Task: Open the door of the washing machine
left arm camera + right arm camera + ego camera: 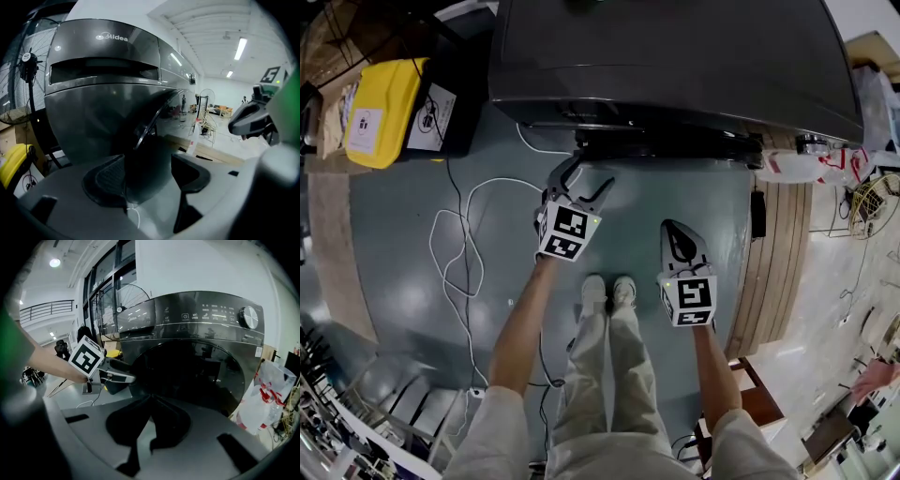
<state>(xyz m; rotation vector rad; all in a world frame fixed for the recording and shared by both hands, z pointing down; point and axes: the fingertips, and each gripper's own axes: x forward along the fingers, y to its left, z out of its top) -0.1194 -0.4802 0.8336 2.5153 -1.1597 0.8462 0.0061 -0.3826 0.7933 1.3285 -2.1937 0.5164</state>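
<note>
Left claw [589,180] spread wide, empty, facing the washing machine door [201,376].
Best hook the door edge just ahead, then pull; right claw [151,404] pinched together, empty.

A yellow box [380,111] sat at the upper left of the blue-grey floor [394,281]. A white cable [455,239] looped loosely across that floor. Wooden boards [783,262] lay along the right side, with a clear plastic bag [806,167] marked in red at their far end. A standing fan [26,65] stood near the yellow box.
</note>
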